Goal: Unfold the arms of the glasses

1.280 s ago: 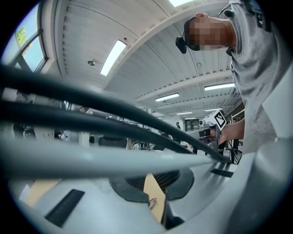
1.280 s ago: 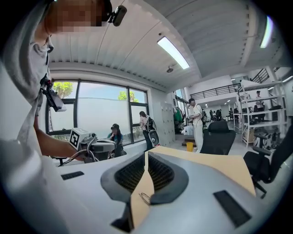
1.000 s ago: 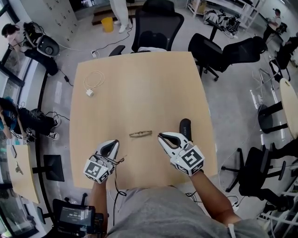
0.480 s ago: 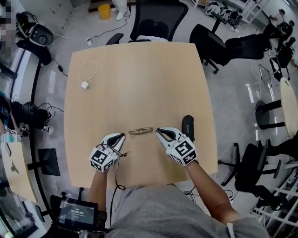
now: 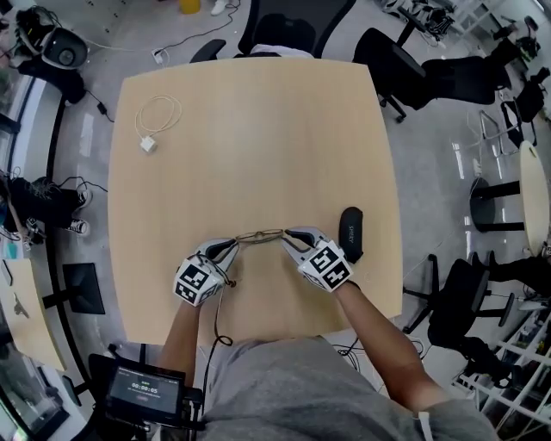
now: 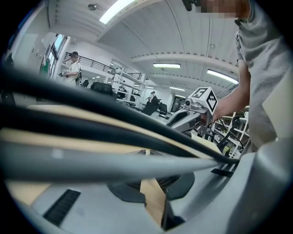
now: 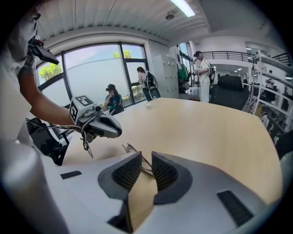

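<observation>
Thin metal-framed glasses [image 5: 261, 234] lie folded on the wooden table [image 5: 258, 129], near its front edge. My left gripper [image 5: 231, 246] has its tips just at the glasses' left end; its jaws stand slightly apart in the left gripper view [image 6: 153, 185], where dark cables hide the glasses. My right gripper [image 5: 287, 235] is at the right end. In the right gripper view the glasses' [image 7: 132, 150] wire end lies in the narrow gap of that gripper [image 7: 146, 165], and the pads do not visibly clamp it.
A black glasses case [image 5: 351, 231] lies just right of my right gripper. A white charger with a coiled cable [image 5: 155, 121] sits at the table's far left. Office chairs [image 5: 288, 26] stand beyond the far edge. The table's front edge is close behind both grippers.
Both grippers have moved forward and inward, from a short way in front of the glasses to its two ends. The glasses have stayed in place.
</observation>
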